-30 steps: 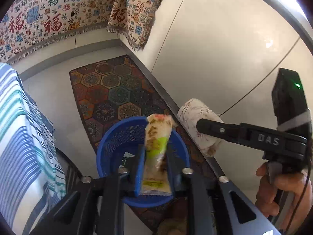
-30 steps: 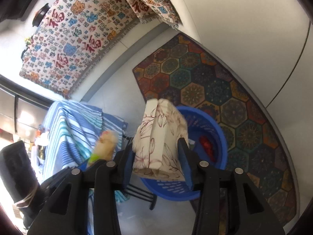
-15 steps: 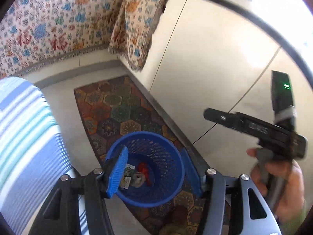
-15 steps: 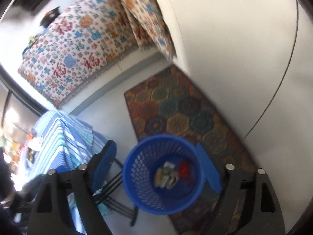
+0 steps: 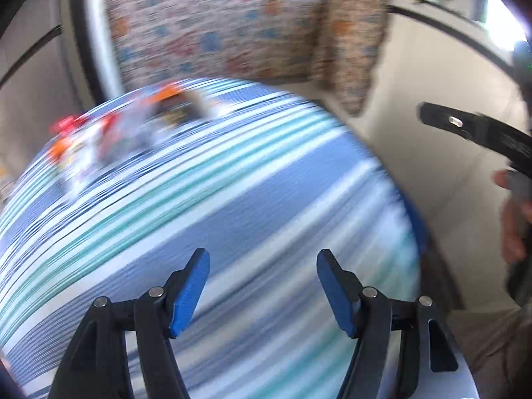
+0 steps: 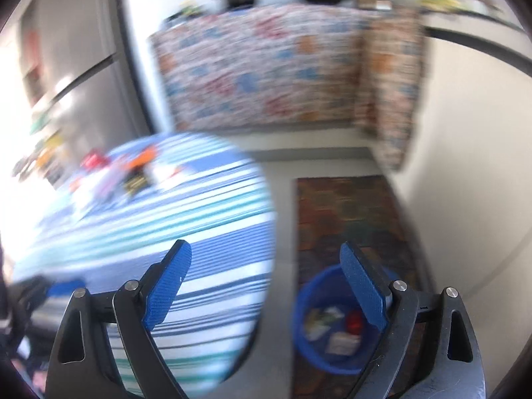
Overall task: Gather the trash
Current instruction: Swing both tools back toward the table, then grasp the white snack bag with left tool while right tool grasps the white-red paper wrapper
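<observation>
Both claws are seen released with nothing between the pads: left claw (image 5: 262, 287) and right claw (image 6: 266, 287), jaws just opened wider on each. Blue bin (image 6: 332, 322) is seen on the rug (image 6: 345, 209), low and just under the right claw's right pad, with wrappers already inside. Remaining trash (image 5: 109, 133) is seen as a blurred cluster on the striped table (image 5: 232, 199), far ahead and to the left of the left claw; individual items cannot be told apart. Risks, judged: with this much motion blur, a grasp could be mis-aimed and the striped cloth pinched instead of a wrapper, dragging the pile. Light packets could be pushed off the far edge by a low approach. Claws could be clashed if the same item is targeted, given the right claw's handle is seen close off the left claw's right side.
</observation>
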